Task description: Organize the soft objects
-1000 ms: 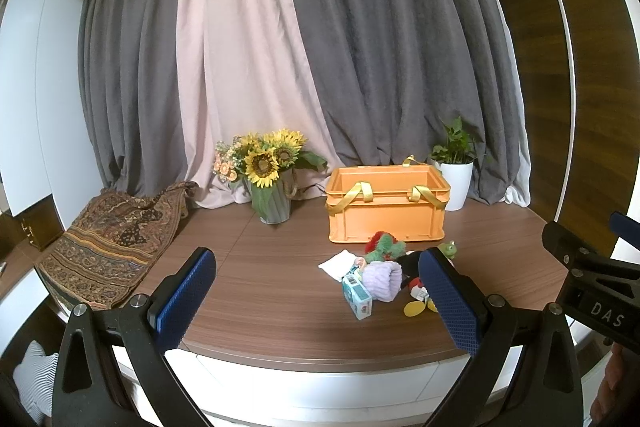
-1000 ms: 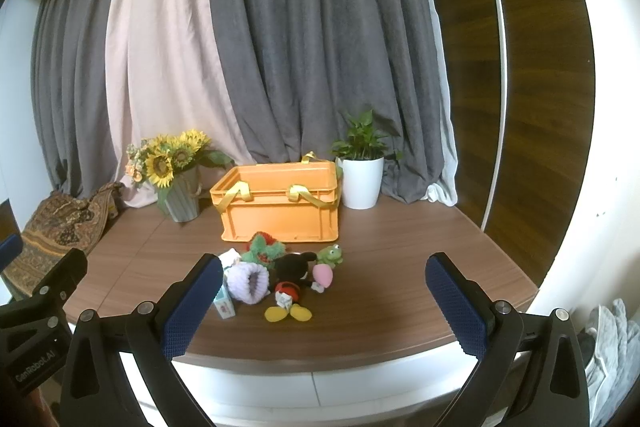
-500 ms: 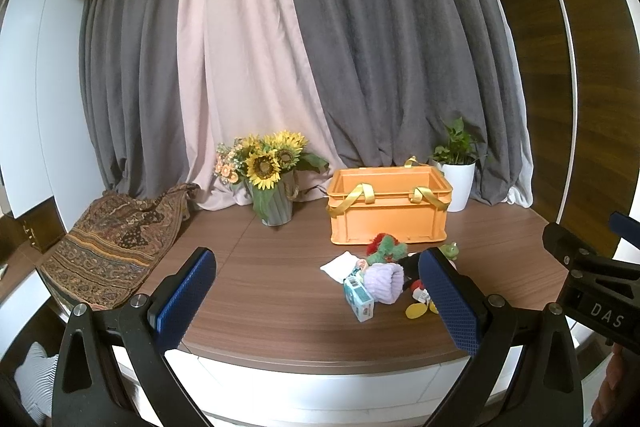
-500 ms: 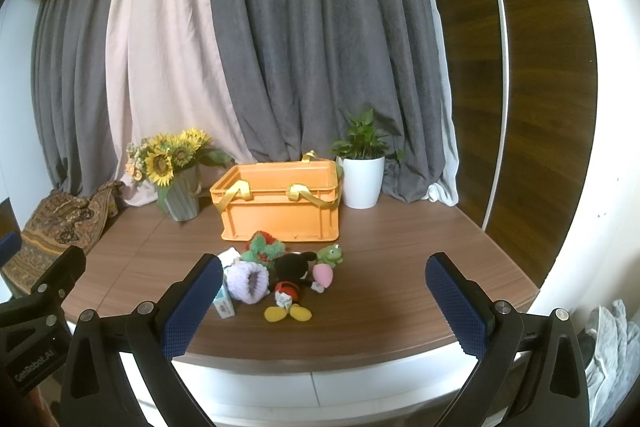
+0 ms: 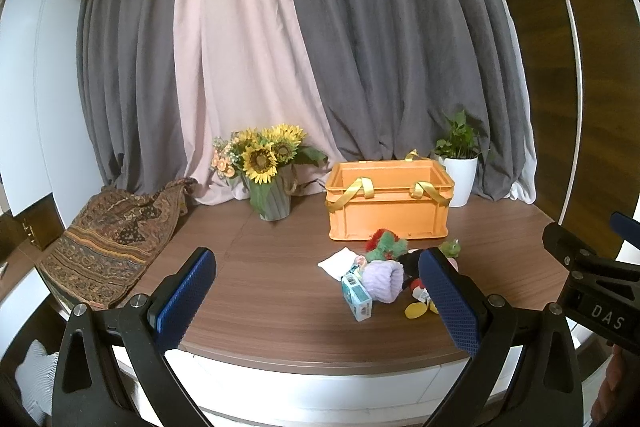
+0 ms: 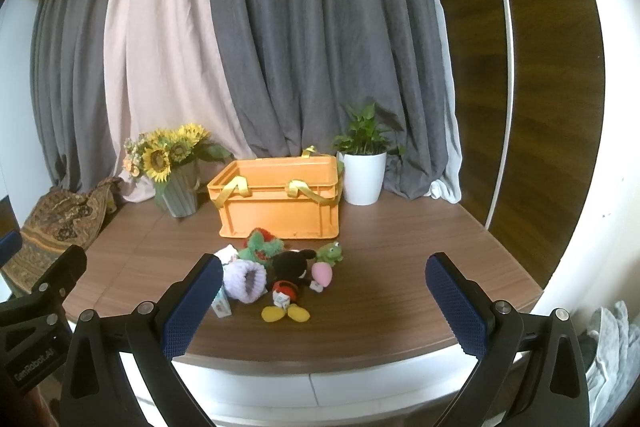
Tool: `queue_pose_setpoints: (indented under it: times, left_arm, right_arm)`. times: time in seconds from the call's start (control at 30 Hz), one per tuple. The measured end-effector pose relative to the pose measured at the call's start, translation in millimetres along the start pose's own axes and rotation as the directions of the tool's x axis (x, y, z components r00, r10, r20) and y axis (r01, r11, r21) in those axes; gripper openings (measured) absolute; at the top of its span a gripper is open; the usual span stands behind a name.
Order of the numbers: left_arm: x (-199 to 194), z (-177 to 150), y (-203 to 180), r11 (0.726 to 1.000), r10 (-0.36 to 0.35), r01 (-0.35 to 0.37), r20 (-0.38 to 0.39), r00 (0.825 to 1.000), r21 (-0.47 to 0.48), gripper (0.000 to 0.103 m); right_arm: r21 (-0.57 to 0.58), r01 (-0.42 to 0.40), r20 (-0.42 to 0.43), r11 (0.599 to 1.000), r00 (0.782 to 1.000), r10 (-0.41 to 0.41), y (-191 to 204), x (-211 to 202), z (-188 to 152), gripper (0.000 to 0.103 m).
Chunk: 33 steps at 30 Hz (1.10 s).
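Observation:
An orange crate [image 6: 280, 199] with yellow straps stands on the wooden table [image 6: 400, 279]; it also shows in the left wrist view [image 5: 388, 203]. In front of it lies a pile of soft toys: a black mouse doll [image 6: 289, 275], a lilac knitted piece [image 6: 245, 281], a green and red plush [image 6: 262, 245], a small green frog [image 6: 330, 251] and a pink piece [image 6: 322, 274]. The lilac piece [image 5: 383, 278] also shows in the left wrist view. My left gripper [image 5: 320, 301] and right gripper [image 6: 326, 303] are both open and empty, held back from the table's front edge.
A small blue and white carton [image 5: 357, 299] and a white paper [image 5: 338, 262] lie beside the toys. A vase of sunflowers [image 5: 270, 183] stands left of the crate, a potted plant [image 6: 364, 167] right of it. A patterned cloth [image 5: 116, 235] drapes the left edge. Curtains hang behind.
Both views have shifted very slightly; the table and toys sit marginally lower or nearer in frame. Both grippers stay open and nothing on the table has moved.

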State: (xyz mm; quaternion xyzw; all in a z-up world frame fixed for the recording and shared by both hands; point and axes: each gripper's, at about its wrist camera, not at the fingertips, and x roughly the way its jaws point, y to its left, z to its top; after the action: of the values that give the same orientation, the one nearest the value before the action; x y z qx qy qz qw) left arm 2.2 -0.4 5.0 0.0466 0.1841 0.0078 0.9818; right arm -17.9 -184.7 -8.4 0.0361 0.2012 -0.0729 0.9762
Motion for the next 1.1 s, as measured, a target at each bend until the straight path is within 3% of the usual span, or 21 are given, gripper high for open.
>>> queue_pose_setpoints:
  times: [0.57,0.83,0.93,1.1]
  left_arm:
    - [73,-27,-30,1.0,-0.027,0.025,-0.147,0.989,-0.012,0.103]
    - [125,-35,-31,0.999,-0.038,0.035,-0.204,0.978,-0.02,0.103]
    - [150,-39,-32,0.999,-0.052,0.049,-0.241,0.969,-0.017,0.097]
    - [181,-47,-34,0.997,-0.07,0.073,-0.238,0.969,0.001,0.096]
  right_arm:
    - [0.029,-0.048,-0.133,0.998,0.99,0.051,-12,72,-15,0.102]
    - [0.051,-0.081,-0.229,0.995,0.969,0.09,-3,122,-26,0.094]
    - [0.061,-0.084,-0.256,0.995,0.962,0.097,3,144,-28,0.091]
    - [0.078,-0.083,-0.317,0.993,0.943,0.104,14,188,-31,0.086]
